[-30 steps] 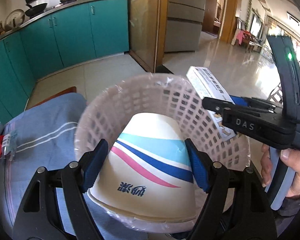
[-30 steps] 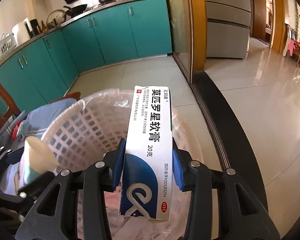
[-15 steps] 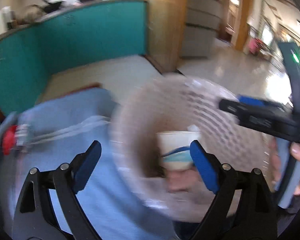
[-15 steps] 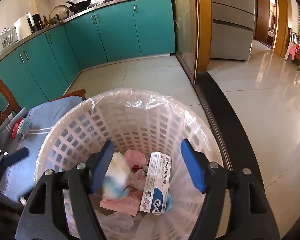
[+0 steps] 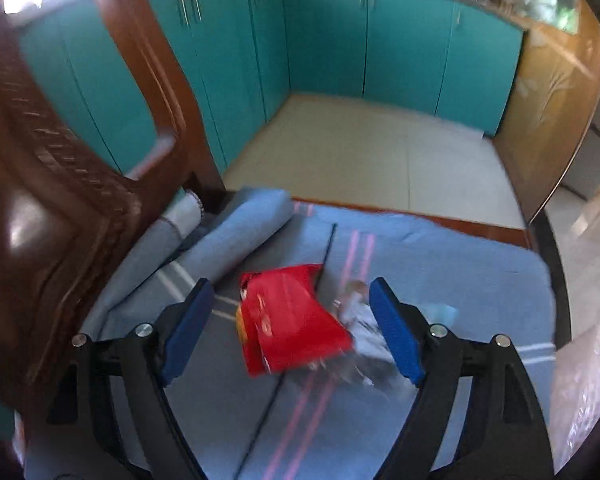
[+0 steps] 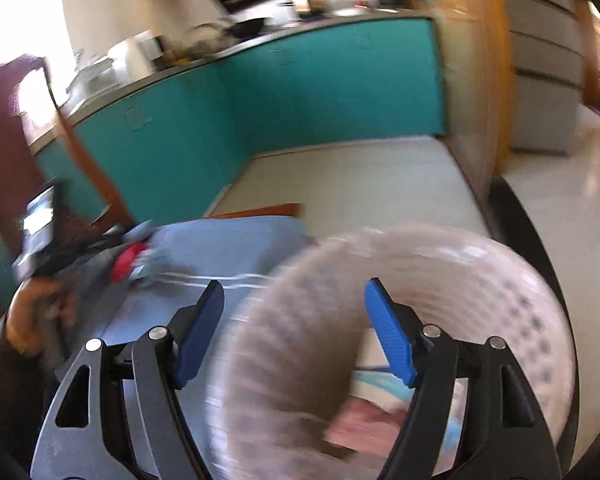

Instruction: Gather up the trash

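Observation:
My left gripper [image 5: 290, 330] is open and empty, hovering over a red snack wrapper [image 5: 288, 320] that lies on the blue cloth [image 5: 440, 264]; a crumpled clear wrapper [image 5: 360, 312] lies just right of it. My right gripper [image 6: 294, 330] is open and empty above the near rim of the white lattice trash basket [image 6: 500, 280]. Pink and pale trash [image 6: 364, 420] shows blurred inside the basket. The red wrapper also shows small in the right wrist view [image 6: 126, 260], beside the left gripper's body.
A dark carved wooden chair back [image 5: 60, 184] stands close on the left. A rolled blue cloth [image 5: 240, 232] lies behind the wrapper. Teal cabinets [image 5: 340, 40] line the far wall. The basket's edge [image 5: 588, 380] shows at the right of the left wrist view.
The paper cup and the medicine box dropped into the basket as both grippers opened. My left gripper then swung left to over the red wrapper; my right gripper shifted left over the basket rim.

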Available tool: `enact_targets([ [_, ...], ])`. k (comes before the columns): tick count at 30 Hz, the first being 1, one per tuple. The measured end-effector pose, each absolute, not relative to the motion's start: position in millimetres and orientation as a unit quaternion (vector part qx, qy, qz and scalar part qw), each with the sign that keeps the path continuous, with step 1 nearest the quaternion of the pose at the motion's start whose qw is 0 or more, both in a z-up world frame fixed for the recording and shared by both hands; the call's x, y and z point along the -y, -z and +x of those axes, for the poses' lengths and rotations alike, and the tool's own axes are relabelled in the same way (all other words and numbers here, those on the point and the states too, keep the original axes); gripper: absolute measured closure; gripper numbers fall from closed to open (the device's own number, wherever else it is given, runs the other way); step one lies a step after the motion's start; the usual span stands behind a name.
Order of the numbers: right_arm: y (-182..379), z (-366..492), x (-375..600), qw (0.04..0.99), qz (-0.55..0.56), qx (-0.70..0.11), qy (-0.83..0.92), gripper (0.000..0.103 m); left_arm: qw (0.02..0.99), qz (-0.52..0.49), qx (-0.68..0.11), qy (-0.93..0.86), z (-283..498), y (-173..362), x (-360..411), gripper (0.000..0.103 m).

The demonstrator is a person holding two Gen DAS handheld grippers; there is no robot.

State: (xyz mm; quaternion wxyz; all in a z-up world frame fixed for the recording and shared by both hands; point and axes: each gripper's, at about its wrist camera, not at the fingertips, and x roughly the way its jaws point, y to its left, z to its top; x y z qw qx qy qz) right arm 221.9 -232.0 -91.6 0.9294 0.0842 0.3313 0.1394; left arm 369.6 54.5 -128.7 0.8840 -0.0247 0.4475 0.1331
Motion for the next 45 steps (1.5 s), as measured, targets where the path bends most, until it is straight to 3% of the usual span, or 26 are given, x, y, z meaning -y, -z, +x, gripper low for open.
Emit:
enact_targets([
  [4,90,230,179,0.929,0.045,-0.32,-0.18,0.031,0.852,-0.023,-0.509,-0.117,405,162,-65,0.022],
  [6,93,233,162,0.924,0.037,-0.322,-0.202,0.031,0.839,-0.032,-0.532,-0.111,409,175,-71,0.033],
  [7,95,234,155,0.923,0.028,-0.324,-0.207,0.031,0.833,-0.051,-0.542,-0.102,407,181,-76,0.046],
  [9,98,235,146,0.921,0.012,-0.33,-0.206,0.031,0.825,-0.086,-0.553,-0.075,399,189,-82,0.046],
  [14,103,244,149,0.916,0.021,-0.35,-0.196,0.031,0.835,-0.064,-0.547,-0.006,354,184,-67,0.054],
  [18,101,254,155,0.912,0.055,-0.357,-0.194,0.031,0.844,-0.027,-0.536,0.027,303,178,-52,0.054],
  [28,99,296,46,0.905,-0.006,-0.364,-0.221,0.015,0.872,-0.037,-0.486,-0.032,212,164,-68,0.05],
  [32,131,321,6,0.898,-0.051,-0.405,-0.165,0.015,0.873,-0.08,-0.48,-0.024,195,163,-75,0.046],
  [36,147,321,-15,0.901,-0.118,-0.396,-0.134,0.015,0.874,-0.076,-0.479,-0.02,192,162,-67,0.046],
  [39,157,323,-14,0.891,-0.1,-0.413,-0.158,0.015,0.874,-0.076,-0.48,-0.02,190,162,-64,0.046],
  [40,161,324,-12,0.889,-0.096,-0.418,-0.163,0.018,0.874,-0.075,-0.479,-0.018,188,160,-63,0.046],
  [43,170,324,-7,0.877,-0.086,-0.437,-0.179,0.043,0.877,-0.071,-0.476,-0.021,184,157,-61,0.046],
  [45,171,324,-4,0.873,-0.07,-0.444,-0.191,0.046,0.877,-0.073,-0.474,-0.024,181,157,-63,0.045],
])
